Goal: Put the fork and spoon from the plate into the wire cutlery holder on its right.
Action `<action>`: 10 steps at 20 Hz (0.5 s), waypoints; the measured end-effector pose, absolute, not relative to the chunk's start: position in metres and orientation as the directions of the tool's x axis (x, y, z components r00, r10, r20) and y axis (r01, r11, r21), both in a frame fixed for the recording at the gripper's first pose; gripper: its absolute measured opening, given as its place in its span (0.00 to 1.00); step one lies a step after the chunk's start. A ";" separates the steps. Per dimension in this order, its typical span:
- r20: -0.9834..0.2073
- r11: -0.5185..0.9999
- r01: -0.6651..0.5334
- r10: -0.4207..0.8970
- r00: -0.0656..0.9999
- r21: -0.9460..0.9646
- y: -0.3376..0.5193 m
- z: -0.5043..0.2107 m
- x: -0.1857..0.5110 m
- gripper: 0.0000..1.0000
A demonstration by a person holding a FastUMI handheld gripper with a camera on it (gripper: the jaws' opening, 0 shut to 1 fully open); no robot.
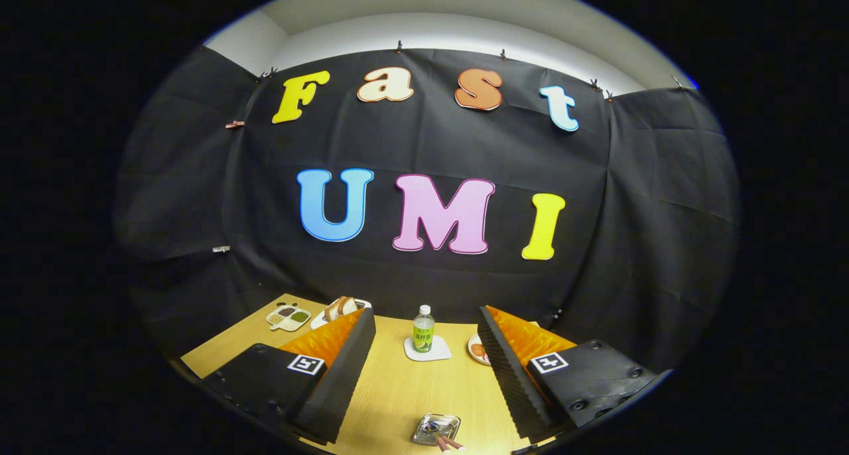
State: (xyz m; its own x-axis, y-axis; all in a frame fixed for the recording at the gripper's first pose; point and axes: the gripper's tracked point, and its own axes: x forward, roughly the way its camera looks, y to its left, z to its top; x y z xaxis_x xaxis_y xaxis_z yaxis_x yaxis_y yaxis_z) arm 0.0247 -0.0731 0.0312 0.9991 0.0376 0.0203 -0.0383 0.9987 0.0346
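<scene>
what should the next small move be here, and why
Probably tip the gripper down toward the table. Its jaws stand wide open with nothing between them and aim at the bottle beyond. The small shiny dish, with handle-like ends poking out, sits low and close between them. It is too small to tell whether those are the cutlery.

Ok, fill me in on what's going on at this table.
The gripper hangs open over the wooden table, its fingers wide apart and holding nothing. Ahead of them a green bottle stands on a white coaster. A small metal tray lies between the fingers, nearer. No cutlery has been picked up.
</scene>
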 end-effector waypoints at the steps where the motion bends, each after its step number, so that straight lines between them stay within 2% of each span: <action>1: 0.016 0.999 -0.033 0.033 0.999 0.034 -0.074 0.032 0.026 0.96; 10: 0.017 0.999 -0.027 0.026 1.000 0.017 -0.067 0.037 0.032 0.96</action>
State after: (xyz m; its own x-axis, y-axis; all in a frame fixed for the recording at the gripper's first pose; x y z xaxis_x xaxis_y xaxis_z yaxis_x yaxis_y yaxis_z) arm 0.0319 -0.0674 0.0369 0.9995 0.0263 0.0166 -0.0266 0.9995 0.0172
